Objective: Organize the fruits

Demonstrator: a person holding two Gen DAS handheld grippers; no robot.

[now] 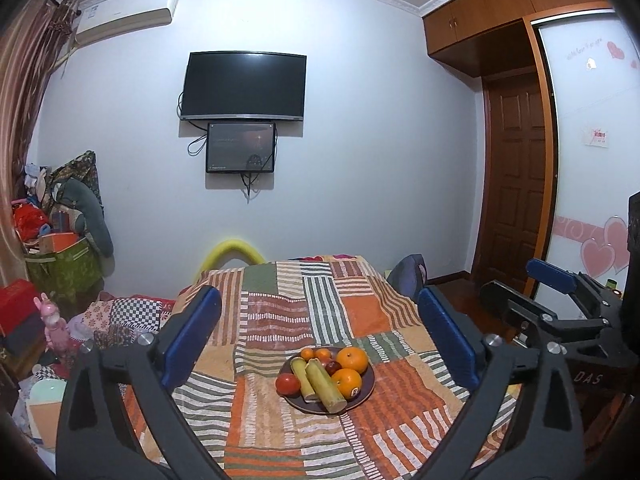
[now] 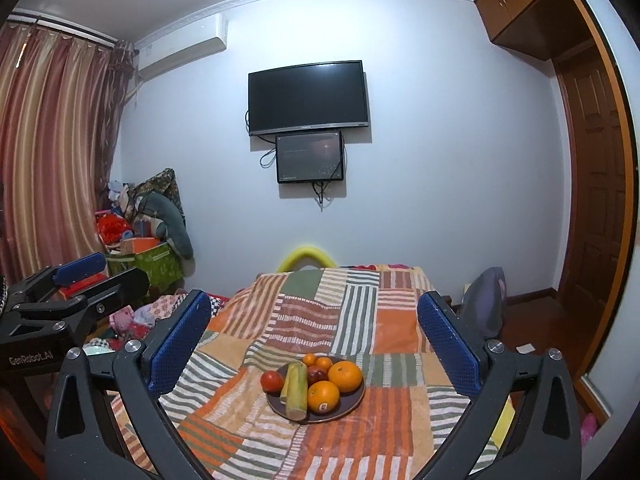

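On the dark plate (image 1: pixel 366 394), the small red fruit (image 1: pixel 331 367) sits half hidden behind the two cane pieces (image 1: pixel 320 384) and oranges (image 1: pixel 347 382), the front orange's sticker (image 1: pixel 354 391) is unreadable, and the patchwork cloth's (image 1: pixel 280 320) near edge is cut off.

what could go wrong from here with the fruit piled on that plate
1. The round oranges are heaped on the shallow brown plate; nudging one may roll it onto the patchwork cloth.
2. The two green cane pieces overhang the rim and could tip off.
3. The soft cloth may let the plate shift when either open gripper, left or right, reaches in.
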